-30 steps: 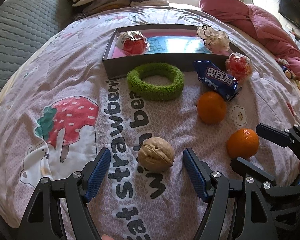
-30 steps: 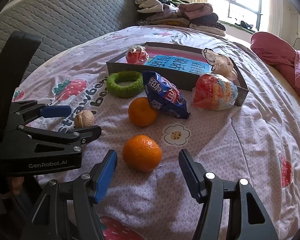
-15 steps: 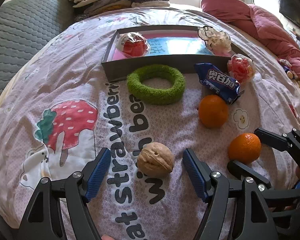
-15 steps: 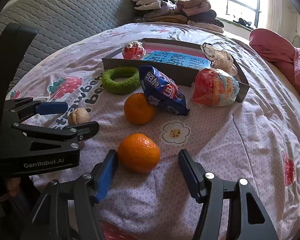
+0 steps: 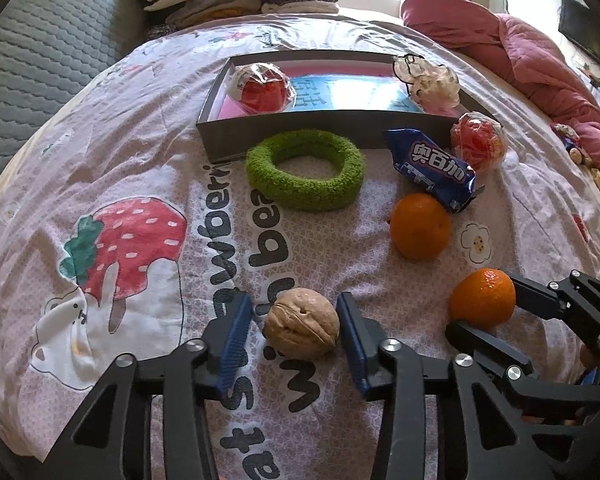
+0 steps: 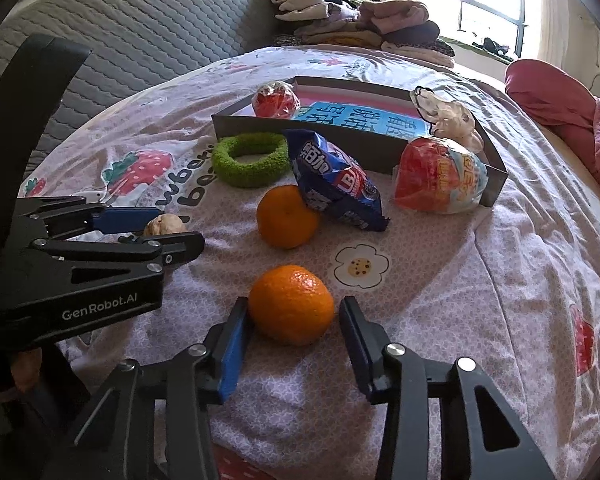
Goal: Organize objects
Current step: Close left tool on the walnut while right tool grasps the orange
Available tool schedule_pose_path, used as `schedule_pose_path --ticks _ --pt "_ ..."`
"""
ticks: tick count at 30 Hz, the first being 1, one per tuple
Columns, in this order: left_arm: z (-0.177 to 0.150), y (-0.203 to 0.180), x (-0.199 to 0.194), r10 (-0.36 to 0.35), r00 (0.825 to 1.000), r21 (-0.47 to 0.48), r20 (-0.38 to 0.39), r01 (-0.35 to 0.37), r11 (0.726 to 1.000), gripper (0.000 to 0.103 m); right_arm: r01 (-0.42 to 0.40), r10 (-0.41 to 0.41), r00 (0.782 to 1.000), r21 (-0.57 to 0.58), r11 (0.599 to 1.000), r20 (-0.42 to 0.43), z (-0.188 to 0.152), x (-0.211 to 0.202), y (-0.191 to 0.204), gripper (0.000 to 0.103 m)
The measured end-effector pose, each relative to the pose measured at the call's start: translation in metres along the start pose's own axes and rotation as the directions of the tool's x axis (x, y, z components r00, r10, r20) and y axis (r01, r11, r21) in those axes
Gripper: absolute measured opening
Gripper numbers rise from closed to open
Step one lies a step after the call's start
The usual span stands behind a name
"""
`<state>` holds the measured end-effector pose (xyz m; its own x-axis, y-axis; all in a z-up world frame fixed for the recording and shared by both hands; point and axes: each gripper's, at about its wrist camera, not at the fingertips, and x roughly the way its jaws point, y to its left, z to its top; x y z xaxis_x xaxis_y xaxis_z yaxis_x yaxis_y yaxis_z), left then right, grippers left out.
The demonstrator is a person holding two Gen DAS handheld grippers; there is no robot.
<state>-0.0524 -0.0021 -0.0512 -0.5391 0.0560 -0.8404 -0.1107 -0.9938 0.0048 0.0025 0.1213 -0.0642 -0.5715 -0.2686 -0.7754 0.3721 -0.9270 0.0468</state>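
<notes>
Well beyond both sets of fingers, a shallow grey box sits on the bed, whose sheet carries a strawberry print. Inside it, at its far-left corner from the left wrist view, lies a red snack in clear wrap, and at its right end a pale crinkled wrapper; a blue printed sheet covers its floor. Outside the box, against its near wall, lie a green fuzzy ring, a blue biscuit packet and a second red-wrapped snack.

The left gripper points steeply down at the bed. Its fingers have just been closing and now flank a walnut on both sides; the right pad looks to be at the shell, while a thin gap shows at the left pad, so they are not yet pinching.

The right gripper tilts down likewise, just right of the left one. Its fingers have also just been closing around a mandarin; the left pad touches the peel, and a narrow gap remains at the right pad. A second mandarin lies further ahead, touching the biscuit packet.
</notes>
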Motion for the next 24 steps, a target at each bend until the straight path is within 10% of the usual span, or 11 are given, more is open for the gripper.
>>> schedule_pose_path --ticks 24 --pt "0.0006 -0.0038 -0.0049 -0.01 1.0 0.014 0.011 0.01 1.0 0.035 -0.024 0.024 1.0 0.01 1.0 0.01 0.001 -0.0046 -0.0009 0.04"
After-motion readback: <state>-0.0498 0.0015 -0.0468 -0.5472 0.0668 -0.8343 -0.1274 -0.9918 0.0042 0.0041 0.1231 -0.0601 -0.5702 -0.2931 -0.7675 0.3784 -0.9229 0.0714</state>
